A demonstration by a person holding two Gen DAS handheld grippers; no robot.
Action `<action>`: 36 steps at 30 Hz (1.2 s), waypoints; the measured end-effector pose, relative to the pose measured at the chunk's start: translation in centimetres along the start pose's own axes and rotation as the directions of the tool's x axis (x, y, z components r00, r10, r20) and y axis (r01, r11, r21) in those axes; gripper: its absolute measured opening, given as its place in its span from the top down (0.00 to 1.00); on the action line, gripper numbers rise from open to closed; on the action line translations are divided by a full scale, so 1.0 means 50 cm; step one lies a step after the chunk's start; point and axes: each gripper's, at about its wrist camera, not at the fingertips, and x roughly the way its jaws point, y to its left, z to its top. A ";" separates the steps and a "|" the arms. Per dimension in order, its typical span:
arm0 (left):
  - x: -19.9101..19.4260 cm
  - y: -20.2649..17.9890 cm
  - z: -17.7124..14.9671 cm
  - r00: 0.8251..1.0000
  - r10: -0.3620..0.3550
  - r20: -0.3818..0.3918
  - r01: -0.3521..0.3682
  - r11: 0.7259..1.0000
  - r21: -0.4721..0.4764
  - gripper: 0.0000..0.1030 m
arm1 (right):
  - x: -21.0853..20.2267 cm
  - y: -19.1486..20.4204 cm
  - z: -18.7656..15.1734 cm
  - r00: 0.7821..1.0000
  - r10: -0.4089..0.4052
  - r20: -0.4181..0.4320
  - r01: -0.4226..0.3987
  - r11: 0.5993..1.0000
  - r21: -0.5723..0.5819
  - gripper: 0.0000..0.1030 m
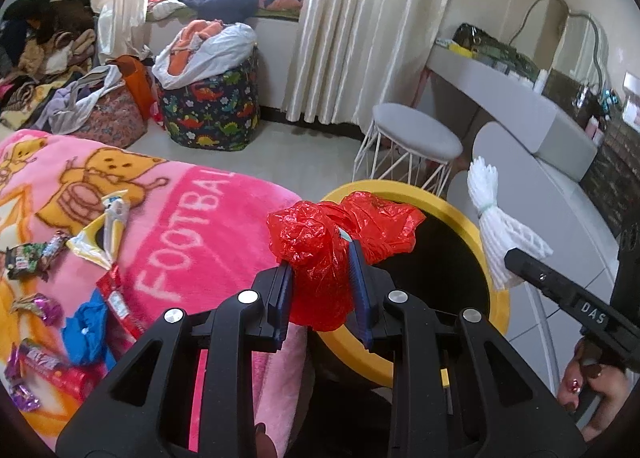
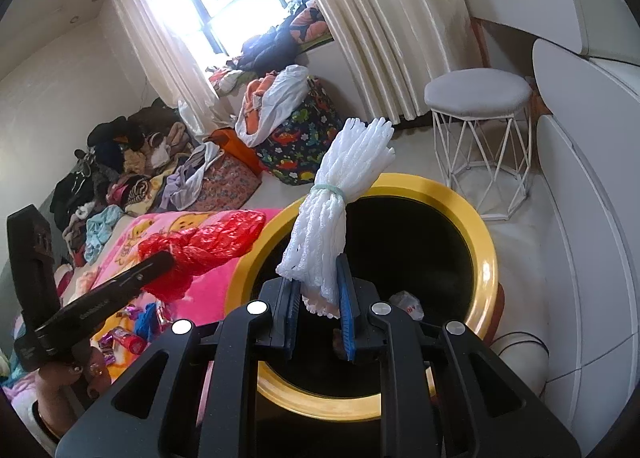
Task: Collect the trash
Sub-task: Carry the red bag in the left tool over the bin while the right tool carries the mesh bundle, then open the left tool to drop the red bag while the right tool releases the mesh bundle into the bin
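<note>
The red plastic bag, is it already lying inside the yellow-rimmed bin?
No, the left gripper holds the red plastic bag above the bin's rim.

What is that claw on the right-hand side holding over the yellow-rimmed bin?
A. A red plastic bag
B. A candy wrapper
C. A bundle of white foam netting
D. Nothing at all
C: the right gripper is clamped on the white foam netting bundle, held above the opening of the yellow-rimmed bin; the red plastic bag is in the left gripper instead.
</note>
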 end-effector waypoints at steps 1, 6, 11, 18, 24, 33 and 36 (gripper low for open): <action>0.006 -0.002 -0.001 1.000 0.002 -0.010 -0.002 1.000 0.004 0.81 | 0.002 -0.005 0.000 1.000 0.004 -0.009 -0.004 1.000 0.000 0.83; 0.045 -0.013 0.001 0.998 0.017 -0.060 -0.016 1.000 0.012 0.81 | 0.007 -0.028 -0.005 0.999 -0.006 -0.045 0.006 1.000 0.000 0.83; 0.073 -0.021 0.005 0.995 0.009 -0.098 -0.007 1.000 0.019 0.81 | 0.013 -0.047 -0.010 0.997 -0.014 -0.082 0.014 1.000 -0.005 0.83; 0.100 -0.038 0.008 0.991 -0.015 -0.135 0.019 1.000 0.024 0.81 | 0.038 -0.042 -0.022 0.989 -0.007 -0.150 0.004 1.000 -0.025 0.81; 0.120 -0.057 0.016 0.988 -0.040 -0.147 0.046 0.998 0.038 0.80 | 0.056 -0.046 -0.027 0.983 -0.031 -0.180 0.029 0.999 -0.015 0.66; 0.125 -0.082 0.025 0.986 -0.085 -0.143 0.092 0.995 0.048 0.53 | 0.038 -0.069 -0.012 0.989 -0.073 -0.125 0.076 0.997 0.019 0.46; 0.115 -0.079 0.027 0.987 -0.099 -0.125 0.105 0.994 0.036 0.41 | 0.024 -0.077 -0.008 0.990 -0.109 -0.084 0.113 0.993 0.037 0.39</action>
